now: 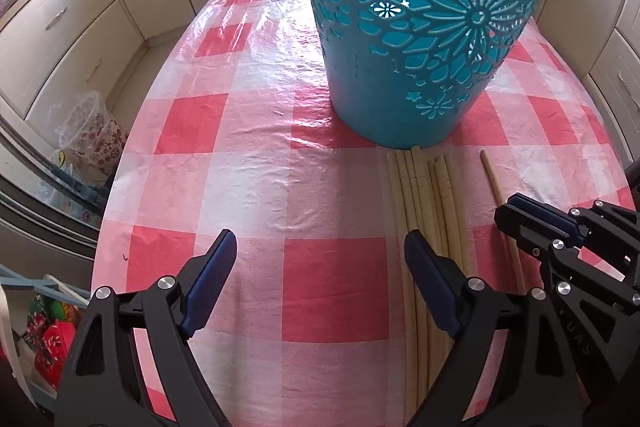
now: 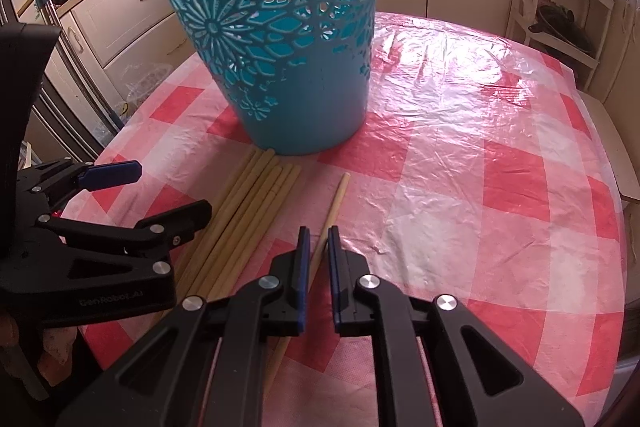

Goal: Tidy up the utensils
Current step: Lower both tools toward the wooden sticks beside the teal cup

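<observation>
Checkered tablecloth point(image 1: 256, 187), left tongs point(image 1: 320, 259) wide open, empty, right tongs point(image 2: 318, 239) narrowly straddling lone chopstick point(image 2: 336, 203).

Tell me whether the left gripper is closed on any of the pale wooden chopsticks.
No: the left gripper is wide open over the red checked tablecloth, gripping none of the pale wooden chopsticks.

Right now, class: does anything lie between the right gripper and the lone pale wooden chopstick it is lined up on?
Nothing visible does. The right gripper has its narrowly parted fingers straddling the lone pale wooden chopstick on the red-and-white checked tablecloth; whether they touch it is unclear.
</observation>
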